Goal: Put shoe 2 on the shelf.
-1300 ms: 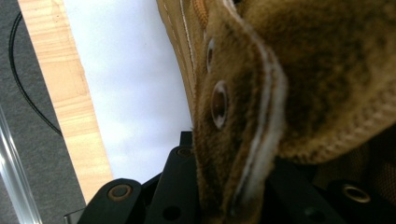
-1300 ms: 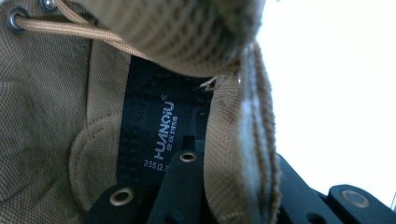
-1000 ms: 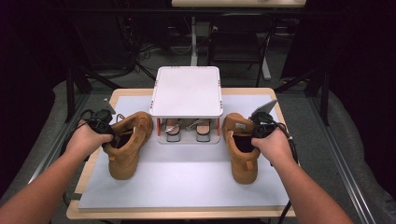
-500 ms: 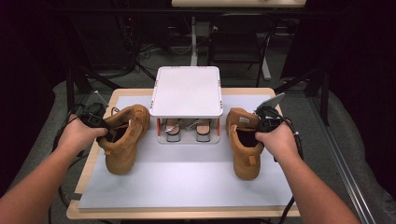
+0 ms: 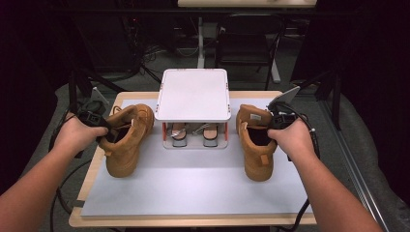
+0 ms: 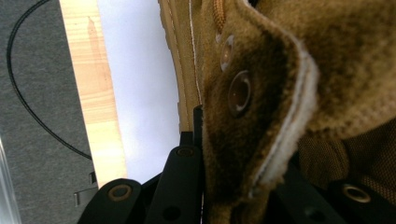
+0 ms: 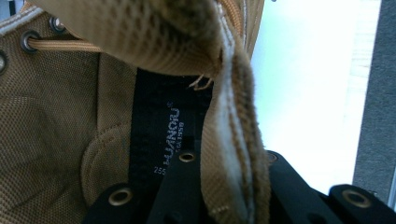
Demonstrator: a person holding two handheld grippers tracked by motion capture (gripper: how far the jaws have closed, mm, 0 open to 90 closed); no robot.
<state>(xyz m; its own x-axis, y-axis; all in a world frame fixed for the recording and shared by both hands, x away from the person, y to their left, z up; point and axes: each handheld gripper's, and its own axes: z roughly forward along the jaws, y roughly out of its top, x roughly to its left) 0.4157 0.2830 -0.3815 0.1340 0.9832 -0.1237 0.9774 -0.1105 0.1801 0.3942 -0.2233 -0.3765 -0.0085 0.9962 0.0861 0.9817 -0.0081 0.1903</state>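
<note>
We've got a boot in each gripper. Left gripper (image 5: 107, 131) is clamped on the collar of the left boot (image 5: 124, 140), on the side nearest the left table edge. In the left gripper view the jaws sit tight on either side of the suede edge (image 6: 243, 140), beside two eyelets (image 6: 239, 92), one jaw outside and one inside the opening.

Right gripper (image 5: 270, 126) is clamped on the collar of the right boot (image 5: 256, 145), on its outer side by the right table edge. In the right gripper view the padded collar edge (image 7: 233, 154) runs straight down between the jaws; the black label (image 7: 166, 126) inside the boot sits just left of it, with lace (image 7: 60, 45) and eyelets above.

From the high view, both boots are over the white mat (image 5: 193, 188), one on each side of the small white stand (image 5: 195, 94). Toes point away from us, heels toward us. Left boot is tilted, toe angled in toward the stand, just beside its left leg. Right boot sits roughly parallel to the stand's right side, near it but apart. We can't tell whether the soles touch the mat.

Under the stand's top, two small shoes (image 5: 193, 134) sit side by side. The mat lies on a wooden table (image 5: 92, 193). Left hand (image 5: 77, 135) and right hand (image 5: 292, 137) are each outboard of their boots.
</note>
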